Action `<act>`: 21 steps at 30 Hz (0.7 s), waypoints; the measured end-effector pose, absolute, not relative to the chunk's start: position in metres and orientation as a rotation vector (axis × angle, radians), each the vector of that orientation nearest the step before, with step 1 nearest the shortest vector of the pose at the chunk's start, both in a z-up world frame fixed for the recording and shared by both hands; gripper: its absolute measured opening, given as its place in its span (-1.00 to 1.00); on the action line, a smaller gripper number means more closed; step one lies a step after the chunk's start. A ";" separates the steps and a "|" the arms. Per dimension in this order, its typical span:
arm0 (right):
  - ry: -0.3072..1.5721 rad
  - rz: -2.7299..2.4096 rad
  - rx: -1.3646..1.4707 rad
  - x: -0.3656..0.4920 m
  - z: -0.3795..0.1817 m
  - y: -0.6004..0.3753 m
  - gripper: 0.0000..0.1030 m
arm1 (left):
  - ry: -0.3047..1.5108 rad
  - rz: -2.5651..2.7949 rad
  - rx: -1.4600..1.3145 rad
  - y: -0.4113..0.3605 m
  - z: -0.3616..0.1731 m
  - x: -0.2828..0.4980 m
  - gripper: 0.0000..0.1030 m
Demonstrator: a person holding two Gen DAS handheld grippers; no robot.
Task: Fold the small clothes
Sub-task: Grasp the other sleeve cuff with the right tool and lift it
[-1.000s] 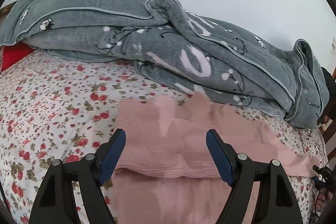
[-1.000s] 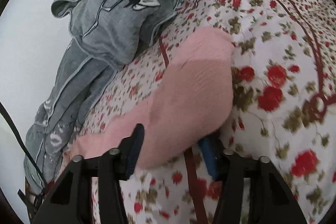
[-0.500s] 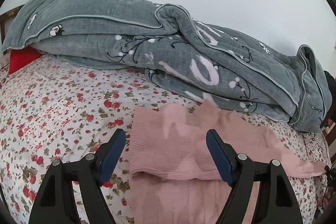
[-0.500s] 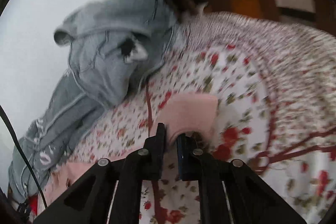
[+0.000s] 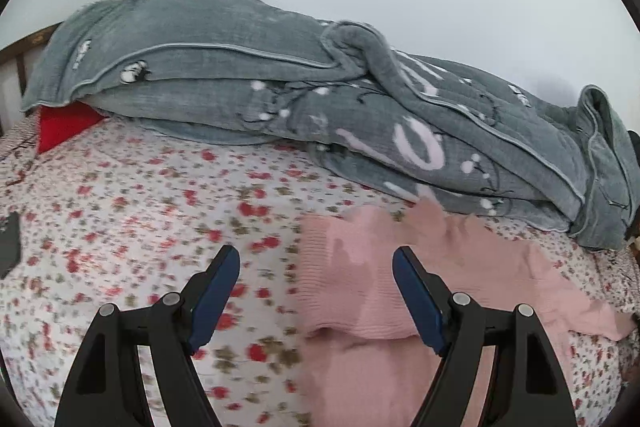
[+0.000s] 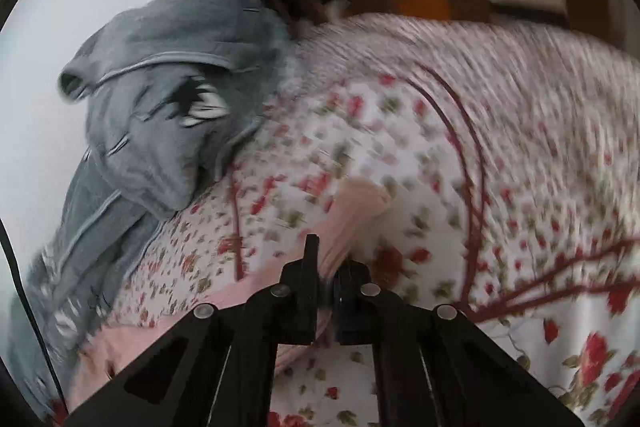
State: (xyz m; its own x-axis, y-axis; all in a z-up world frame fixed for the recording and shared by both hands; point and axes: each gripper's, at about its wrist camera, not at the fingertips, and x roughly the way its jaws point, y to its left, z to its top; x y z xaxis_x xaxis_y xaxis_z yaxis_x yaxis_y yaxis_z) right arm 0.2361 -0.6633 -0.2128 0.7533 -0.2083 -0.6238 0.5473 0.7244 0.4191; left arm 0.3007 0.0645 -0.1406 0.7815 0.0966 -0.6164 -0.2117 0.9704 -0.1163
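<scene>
Right now the pink knit garment (image 5: 420,279) lies spread on the flowered bedsheet (image 5: 140,227), toward four o'clock in the left wrist view, with its far edge just beside the grey blanket (image 5: 280,83) heaped along the wall at twelve o'clock. One narrow end trails off toward three o'clock. The left tongs (image 5: 316,291) stand released and wide, hovering above the garment's near left edge without gripping anything. The right tongs (image 6: 326,267) are clenched on a narrow end of the pink garment (image 6: 352,211), which rises in a bunched strip from between them toward one o'clock; the view is blurred.

The knit looks light, soft and floppy, so it will likely sag and stretch where it is lifted, and drag on the sheet rather than slide. A hold at a corner or hem edge, pinching both layers, seems best; a grab in the middle would probably only bunch it.
</scene>
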 end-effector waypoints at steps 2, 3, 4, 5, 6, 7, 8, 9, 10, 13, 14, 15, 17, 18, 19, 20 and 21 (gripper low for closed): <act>0.544 -0.409 0.506 0.242 -0.185 -0.633 -0.89 | 0.651 0.190 -0.188 0.078 -0.140 0.296 0.51; 0.534 -0.384 0.463 0.246 -0.172 -0.617 -0.89 | 0.651 0.203 -0.199 0.088 -0.140 0.293 0.51; 0.520 -0.351 0.415 0.251 -0.156 -0.596 -0.89 | 0.650 0.210 -0.212 0.096 -0.140 0.291 0.51; 0.512 -0.321 0.385 0.257 -0.144 -0.578 -0.89 | 0.651 0.215 -0.224 0.103 -0.140 0.289 0.51; 0.508 -0.278 0.358 0.265 -0.130 -0.556 -0.89 | 0.651 0.218 -0.236 0.111 -0.140 0.286 0.51; 0.506 -0.240 0.346 0.271 -0.120 -0.539 -0.89 | 0.648 0.221 -0.246 0.121 -0.139 0.281 0.51; 0.504 -0.191 0.336 0.279 -0.109 -0.517 -0.89 | 0.646 0.226 -0.248 0.128 -0.139 0.278 0.51; 0.504 -0.150 0.323 0.286 -0.100 -0.497 -0.89 | 0.643 0.234 -0.246 0.134 -0.139 0.276 0.51; 0.504 -0.104 0.299 0.297 -0.090 -0.467 -0.89 | 0.641 0.244 -0.240 0.145 -0.138 0.272 0.51; 0.506 -0.003 0.246 0.320 -0.075 -0.392 -0.89 | 0.638 0.268 -0.208 0.168 -0.136 0.266 0.51; 0.512 0.035 0.234 0.327 -0.074 -0.367 -0.89 | 0.636 0.280 -0.197 0.178 -0.135 0.263 0.51; 0.520 0.067 0.227 0.332 -0.074 -0.346 -0.89 | 0.632 0.288 -0.194 0.191 -0.135 0.260 0.51; 0.541 0.127 0.206 0.345 -0.075 -0.294 -0.89 | 0.636 0.294 -0.209 0.212 -0.136 0.257 0.51; 0.547 0.152 0.192 0.350 -0.076 -0.271 -0.89 | 0.636 0.291 -0.217 0.224 -0.137 0.254 0.51; 0.557 0.181 0.171 0.356 -0.079 -0.240 -0.89 | 0.634 0.293 -0.221 0.233 -0.138 0.252 0.51; 0.566 0.202 0.158 0.360 -0.082 -0.218 -0.89 | 0.631 0.301 -0.223 0.242 -0.138 0.250 0.51; 0.577 0.230 0.147 0.363 -0.087 -0.196 -0.89 | 0.625 0.309 -0.228 0.252 -0.140 0.247 0.51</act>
